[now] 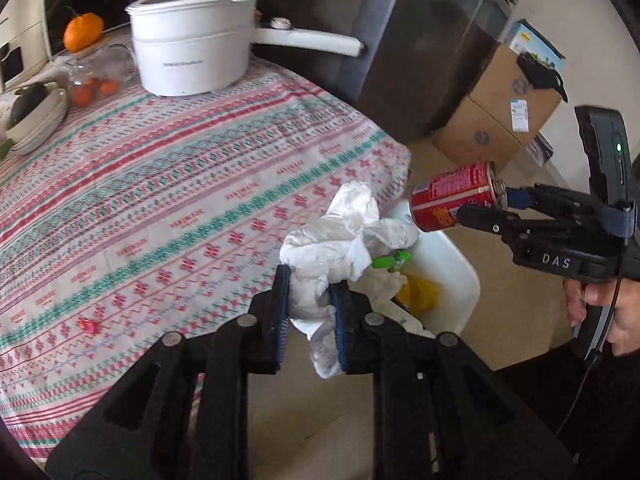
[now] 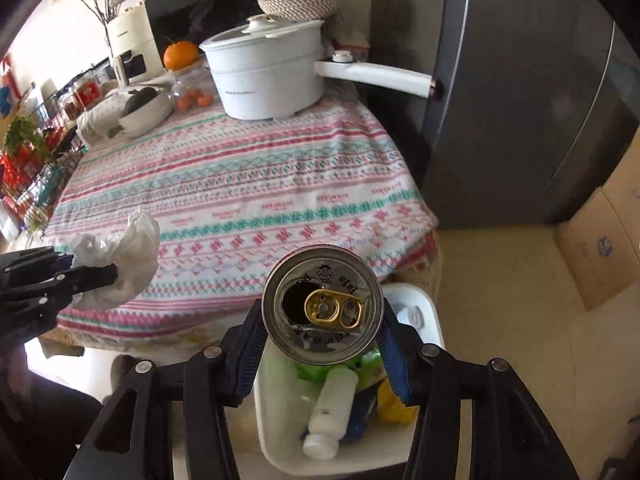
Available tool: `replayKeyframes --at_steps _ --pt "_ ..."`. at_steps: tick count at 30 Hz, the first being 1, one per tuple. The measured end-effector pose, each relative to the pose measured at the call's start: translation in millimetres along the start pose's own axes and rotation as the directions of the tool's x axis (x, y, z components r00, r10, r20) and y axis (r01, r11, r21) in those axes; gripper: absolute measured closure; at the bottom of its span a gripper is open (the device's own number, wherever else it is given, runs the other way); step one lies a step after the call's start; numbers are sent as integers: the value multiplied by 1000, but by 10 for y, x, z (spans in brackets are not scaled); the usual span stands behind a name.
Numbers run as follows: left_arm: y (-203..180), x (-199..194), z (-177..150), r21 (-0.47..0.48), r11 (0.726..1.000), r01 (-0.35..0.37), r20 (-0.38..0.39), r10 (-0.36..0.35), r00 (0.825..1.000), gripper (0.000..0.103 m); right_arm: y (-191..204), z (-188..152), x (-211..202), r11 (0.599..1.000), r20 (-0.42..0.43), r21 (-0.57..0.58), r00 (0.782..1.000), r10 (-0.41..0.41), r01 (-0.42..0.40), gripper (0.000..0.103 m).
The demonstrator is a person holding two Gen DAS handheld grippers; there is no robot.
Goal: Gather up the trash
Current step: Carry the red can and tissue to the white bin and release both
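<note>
My left gripper is shut on a crumpled white tissue, held past the table's near corner and just above the white trash bin. The same gripper and tissue show at the left of the right wrist view. My right gripper is shut on a red drink can, its opened top facing the camera, right over the bin. In the left wrist view the can hangs above the bin's far side in the right gripper.
The bin holds a white bottle, green and yellow wrappers. A small red scrap lies on the patterned tablecloth. A white pot, a bowl and fruit stand at the table's back. Cardboard boxes and a dark fridge stand beyond.
</note>
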State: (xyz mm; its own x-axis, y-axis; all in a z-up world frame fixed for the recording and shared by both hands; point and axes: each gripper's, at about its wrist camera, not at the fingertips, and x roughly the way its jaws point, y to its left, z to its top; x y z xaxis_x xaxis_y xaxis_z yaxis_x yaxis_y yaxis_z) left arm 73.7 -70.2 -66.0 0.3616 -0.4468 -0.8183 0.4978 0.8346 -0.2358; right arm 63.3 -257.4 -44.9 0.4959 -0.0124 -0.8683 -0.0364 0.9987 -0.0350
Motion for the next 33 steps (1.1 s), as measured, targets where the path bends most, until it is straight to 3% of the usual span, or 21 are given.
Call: replayKeyframes --at_steps 7,15,20,26,31,33 --pt "-520 561 -148 114 993 40 -109 -27 994 81 -402 -285 54 998 -67 49 998 -22 25 50" --pt "-866 962 -219 212 975 66 -150 -34 988 77 -608 -438 82 996 -104 80 994 -34 42 49" --pt "-873 981 -182 212 975 62 -155 -29 987 48 -652 -483 133 995 -143 81 989 -43 55 49" --pt "-724 866 -121 181 983 30 -128 -7 992 37 -627 -490 145 996 -161 63 986 -50 61 49" --pt "-560 662 -106 150 985 -80 -84 93 992 25 -606 -491 184 995 -195 78 980 -49 65 47" --pt "-490 542 -116 140 983 -122 -56 131 990 20 -603 -461 161 994 -183 94 982 -43 61 34"
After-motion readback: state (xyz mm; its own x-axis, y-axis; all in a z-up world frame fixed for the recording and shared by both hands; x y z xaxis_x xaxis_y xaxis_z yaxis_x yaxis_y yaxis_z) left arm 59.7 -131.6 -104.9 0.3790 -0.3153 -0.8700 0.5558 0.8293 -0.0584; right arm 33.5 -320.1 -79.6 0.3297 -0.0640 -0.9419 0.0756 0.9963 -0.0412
